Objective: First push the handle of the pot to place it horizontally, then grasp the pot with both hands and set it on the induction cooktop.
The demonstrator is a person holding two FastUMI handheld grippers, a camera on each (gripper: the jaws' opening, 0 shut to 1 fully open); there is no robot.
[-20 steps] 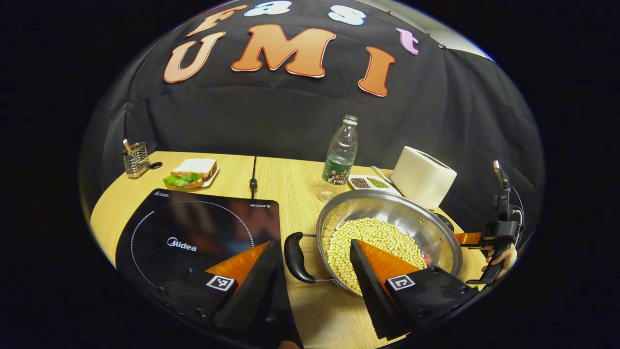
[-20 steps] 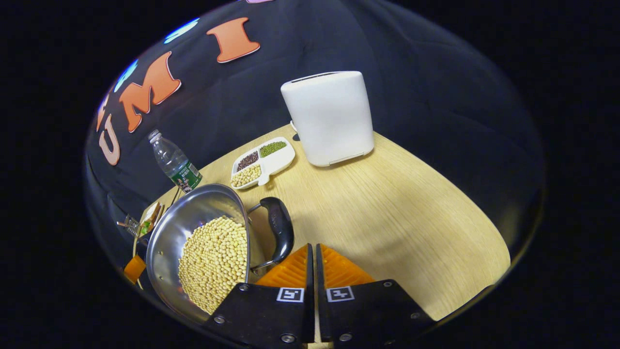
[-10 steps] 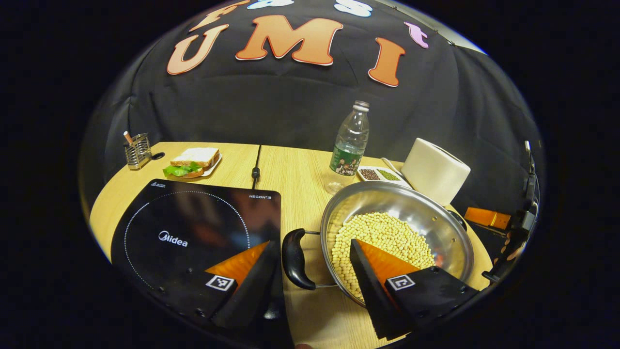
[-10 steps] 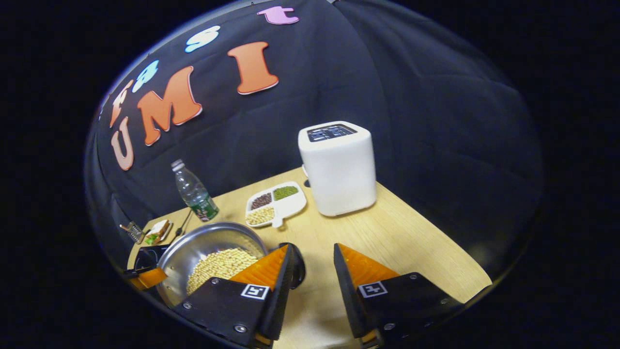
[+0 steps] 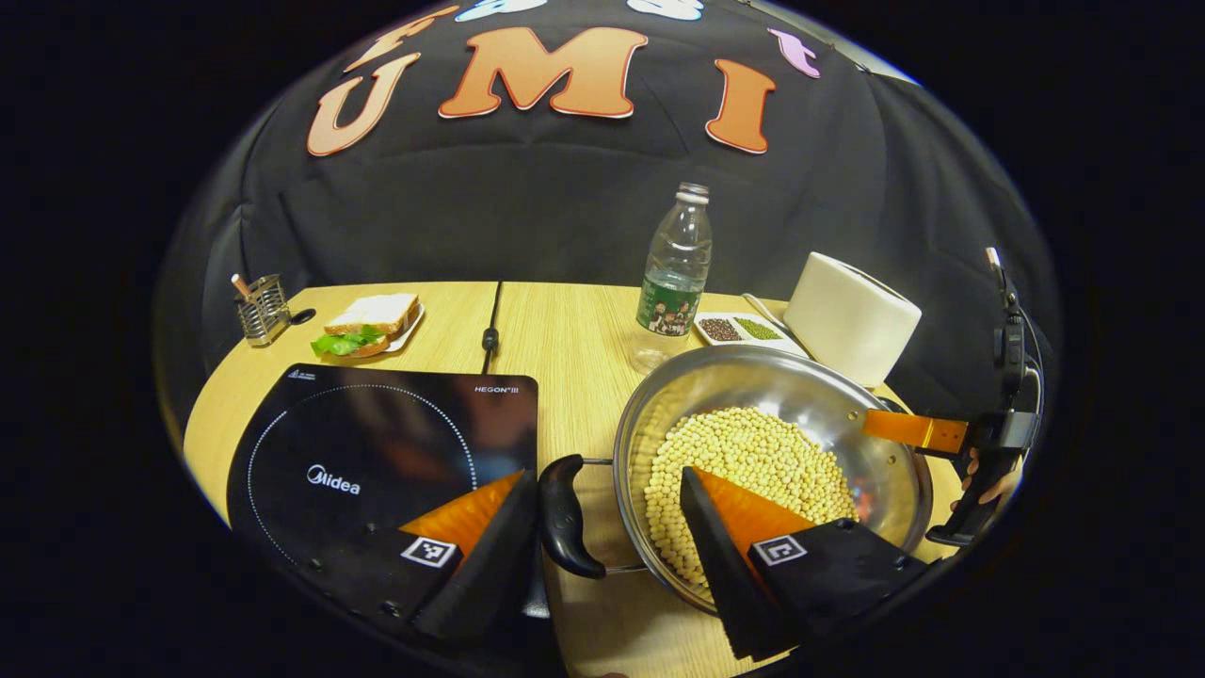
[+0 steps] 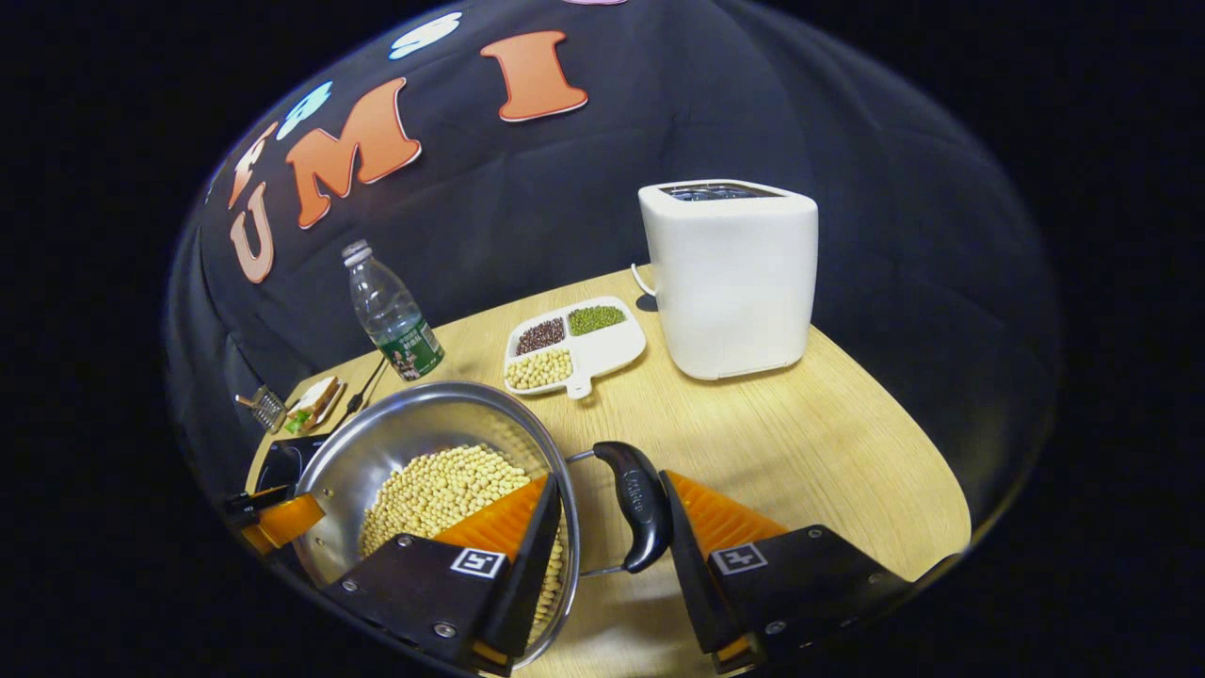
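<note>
A steel pot (image 5: 753,384) holding soybeans (image 5: 744,452) stands on the wooden table, right of the black induction cooktop (image 5: 377,443). My left gripper (image 5: 602,494) is open; the pot's near black handle (image 5: 563,516) lies between its fingers, close to the left one, and its right finger reaches over the beans. In the right gripper view, the pot (image 6: 405,435) has its other black handle (image 6: 638,504) lying level between the open fingers of my right gripper (image 6: 607,494). That gripper (image 5: 918,433) also appears at the pot's far rim in the left gripper view.
A water bottle (image 5: 673,273), a divided dish of beans (image 6: 570,344) and a white toaster (image 6: 730,273) stand behind the pot. A sandwich plate (image 5: 367,325), a wire rack (image 5: 259,306) and a cable (image 5: 490,334) lie behind the cooktop.
My right gripper, shut beside the handle a second ago, has opened and come down astride it. My left gripper has edged closer round its own handle.
</note>
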